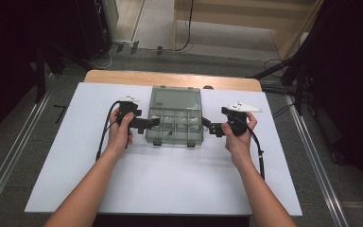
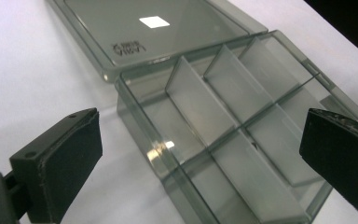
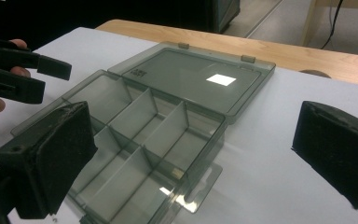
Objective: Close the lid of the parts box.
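High view is showing left gripper (image 1: 154, 122) and right gripper (image 1: 205, 124) flanking the open compartment box (image 1: 176, 124), both gaping. Right gripper view is revealing its lid (image 3: 191, 77) lying flat, far side.

looks like a lab or recording studio, not a home. a wooden table (image 1: 170, 78) w/ a white sheet (image 1: 170, 179) on top stands on grey carpet (image 1: 19, 156). black curtains (image 1: 354, 71) hang on both sides, metal rails (image 1: 312, 156) run along the floor, and cables (image 1: 186, 28) and stand legs (image 1: 274, 71) lie at the back.
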The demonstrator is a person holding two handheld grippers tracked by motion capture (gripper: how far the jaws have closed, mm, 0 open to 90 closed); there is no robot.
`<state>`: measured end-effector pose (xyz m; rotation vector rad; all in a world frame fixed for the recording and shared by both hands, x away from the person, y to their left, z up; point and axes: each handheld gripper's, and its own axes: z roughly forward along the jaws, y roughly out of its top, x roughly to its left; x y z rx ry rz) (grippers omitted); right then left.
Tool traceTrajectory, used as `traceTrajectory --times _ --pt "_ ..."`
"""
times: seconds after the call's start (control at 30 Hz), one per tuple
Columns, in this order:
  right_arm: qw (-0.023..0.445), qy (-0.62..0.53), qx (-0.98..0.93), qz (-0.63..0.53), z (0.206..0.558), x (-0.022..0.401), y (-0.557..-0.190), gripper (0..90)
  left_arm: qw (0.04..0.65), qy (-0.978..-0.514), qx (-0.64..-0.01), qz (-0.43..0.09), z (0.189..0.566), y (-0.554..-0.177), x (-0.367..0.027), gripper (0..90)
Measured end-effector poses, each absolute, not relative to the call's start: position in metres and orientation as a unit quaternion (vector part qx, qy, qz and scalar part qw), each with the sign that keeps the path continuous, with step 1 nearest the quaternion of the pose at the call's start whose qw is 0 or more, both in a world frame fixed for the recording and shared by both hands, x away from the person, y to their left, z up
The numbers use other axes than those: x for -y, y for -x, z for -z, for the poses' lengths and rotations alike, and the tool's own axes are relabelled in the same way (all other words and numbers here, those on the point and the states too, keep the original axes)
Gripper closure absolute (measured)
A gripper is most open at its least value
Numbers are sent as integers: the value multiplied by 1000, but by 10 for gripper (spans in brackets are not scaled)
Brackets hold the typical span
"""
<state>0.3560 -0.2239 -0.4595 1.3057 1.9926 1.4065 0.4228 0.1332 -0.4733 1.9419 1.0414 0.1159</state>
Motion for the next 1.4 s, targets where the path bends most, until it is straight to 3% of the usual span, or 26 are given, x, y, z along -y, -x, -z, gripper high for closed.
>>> traceTrajectory --times 0.37,1.03,1.17,1.27,1.4 --pt "182 -471 -708 -495 459 216 -376 0 446 -780 -437 -39 477 -439 -130 0" --pt "125 -507 -699 -489 472 205 -424 0 471 -738 -483 12 490 -479 -132 18" --pt "106 -509 -698 -494 476 205 -431 93 467 -732 -495 11 490 -485 -131 62" --pt "91 -512 -702 -486 479 205 -436 122 461 -730 -504 11 492 -489 -132 136" --pt "67 -519 -700 -487 482 205 -445 166 452 -730 -513 16 496 -494 -131 159"
